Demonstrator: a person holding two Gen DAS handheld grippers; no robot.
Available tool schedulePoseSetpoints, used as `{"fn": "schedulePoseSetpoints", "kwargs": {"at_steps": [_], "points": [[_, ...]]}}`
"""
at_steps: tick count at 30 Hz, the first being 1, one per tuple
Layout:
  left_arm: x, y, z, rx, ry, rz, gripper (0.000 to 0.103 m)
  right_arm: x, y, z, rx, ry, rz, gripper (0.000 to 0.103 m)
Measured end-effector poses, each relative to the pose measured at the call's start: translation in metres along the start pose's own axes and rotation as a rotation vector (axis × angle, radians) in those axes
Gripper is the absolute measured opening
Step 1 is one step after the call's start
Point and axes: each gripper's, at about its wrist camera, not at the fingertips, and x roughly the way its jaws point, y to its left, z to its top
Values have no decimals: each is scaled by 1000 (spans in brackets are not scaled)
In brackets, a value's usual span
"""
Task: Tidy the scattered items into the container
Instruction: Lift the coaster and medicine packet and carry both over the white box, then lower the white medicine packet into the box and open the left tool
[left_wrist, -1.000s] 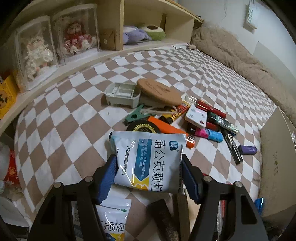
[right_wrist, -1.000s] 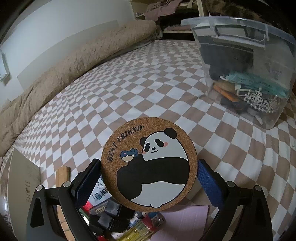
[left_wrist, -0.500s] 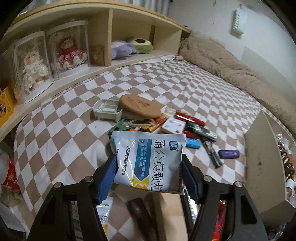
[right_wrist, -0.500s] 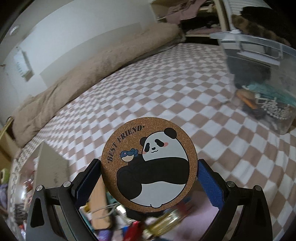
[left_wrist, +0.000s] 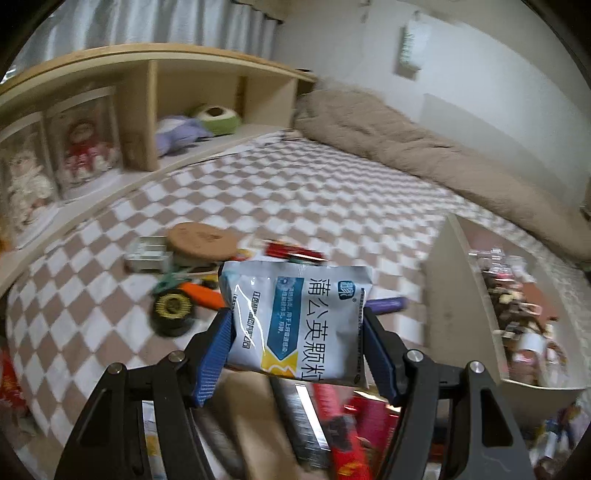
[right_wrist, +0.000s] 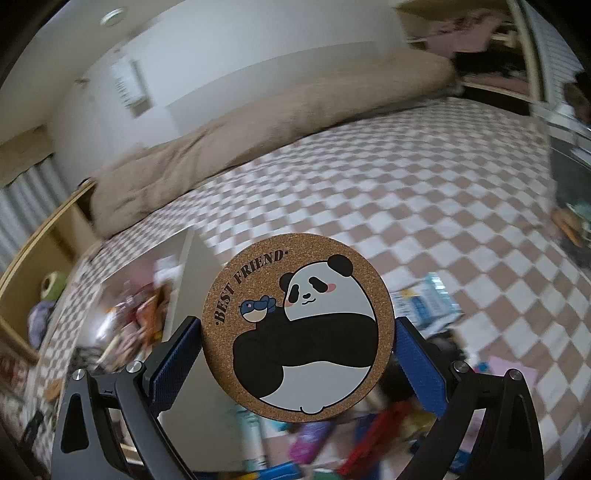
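My left gripper (left_wrist: 297, 350) is shut on a white and blue medicine sachet (left_wrist: 295, 317), held upright above the checked bedspread. To its right stands the open cardboard container (left_wrist: 454, 295), its inside crowded with small items. My right gripper (right_wrist: 297, 354) is shut on a round cork coaster (right_wrist: 295, 325) printed with a panda and the words BEST FRIEND. In the right wrist view the container (right_wrist: 184, 288) shows blurred at the left, behind the coaster. Scattered items lie beyond the sachet: a second cork coaster (left_wrist: 201, 242), a white plastic tray (left_wrist: 147, 254), an orange tool (left_wrist: 201, 293), a purple tube (left_wrist: 386, 304).
A wooden shelf (left_wrist: 147, 110) with doll cases and plush toys runs along the bed's left side. A rolled beige blanket (left_wrist: 424, 155) lies along the wall. More clutter sits blurred under both grippers. A clear storage bin (right_wrist: 572, 166) stands at the far right in the right wrist view.
Both grippers have risen and swung across the bed with their loads still gripped. The cardboard container has come closer in both views, and the clear bin has slid to the right edge.
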Motion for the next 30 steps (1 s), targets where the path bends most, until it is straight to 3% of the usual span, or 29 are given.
{"fn": "schedulePoseSetpoints", "kwargs": {"at_steps": [13,22,26,30], "points": [[-31,-86,3,132,-49,-204,68,-17,72,-11,-220,-38,130,100],[-31,-140,-3,180,21,-319,69,-19,91,-25,-282,-14,209,100],[-27,-160,-6,220,59,-327,69,-21,92,-28,-283,-15,224,100],[-23,-172,-13,265,101,-286,69,-25,87,-27,-266,-21,239,100]]}}
